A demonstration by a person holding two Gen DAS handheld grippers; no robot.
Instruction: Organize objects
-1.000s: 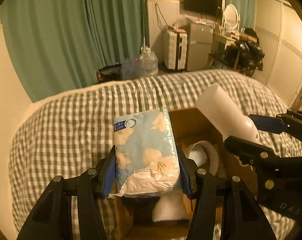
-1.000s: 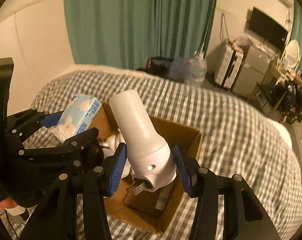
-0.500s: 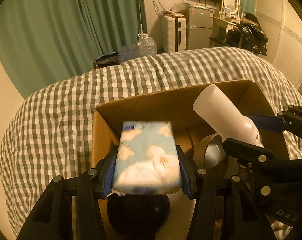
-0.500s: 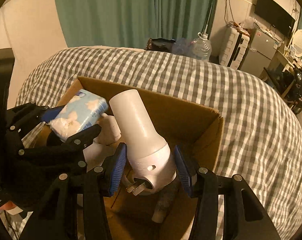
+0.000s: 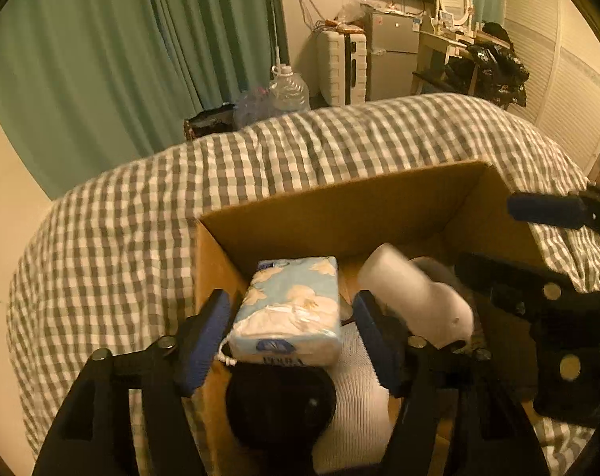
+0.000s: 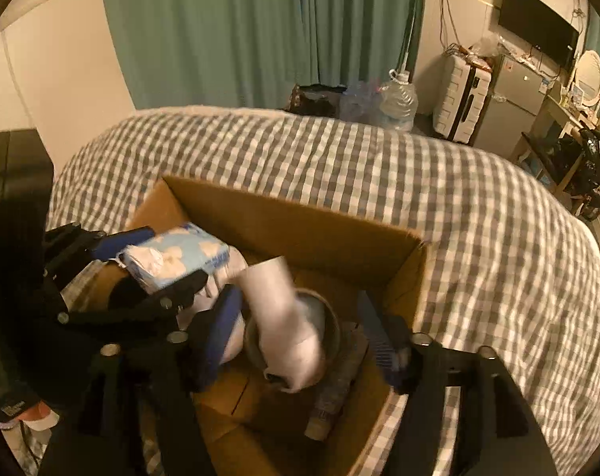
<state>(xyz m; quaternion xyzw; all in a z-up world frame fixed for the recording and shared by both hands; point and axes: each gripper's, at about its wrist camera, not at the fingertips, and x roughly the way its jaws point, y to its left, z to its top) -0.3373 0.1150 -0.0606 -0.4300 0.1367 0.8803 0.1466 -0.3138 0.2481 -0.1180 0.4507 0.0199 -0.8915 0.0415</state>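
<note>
Both grippers have opened since the earlier frames, and the two things they carried are now loose over the cardboard box (image 6: 324, 234). Seen from the right wrist, the right gripper (image 6: 300, 329) stands wide, its blue pads well apart from the white bottle (image 6: 288, 317), which half a second ago sat clamped between them; the bottle is blurred, so it is probably dropping, its fat end down toward the round grey container (image 6: 331, 325) at the box floor. From the left wrist, the left gripper (image 5: 292, 337) has spread too, with a gap showing on each side of the blue tissue pack (image 5: 292, 309), which was squeezed tight a second ago. The pack now seems to rest on a dark round object (image 5: 280, 400) and a white ribbed cloth (image 5: 355, 392) at 6 o'clock in that view, though whether it has fully settled I cannot tell. In the left view the bottle lies at 3 o'clock of the pack, just beside it. The box sits on the checked bedspread (image 5: 121, 238), its far wall at 12 o'clock. For the task, this reads as both items delivered into the box; what remains is to draw the open tools up and out without snagging the contents.
</note>
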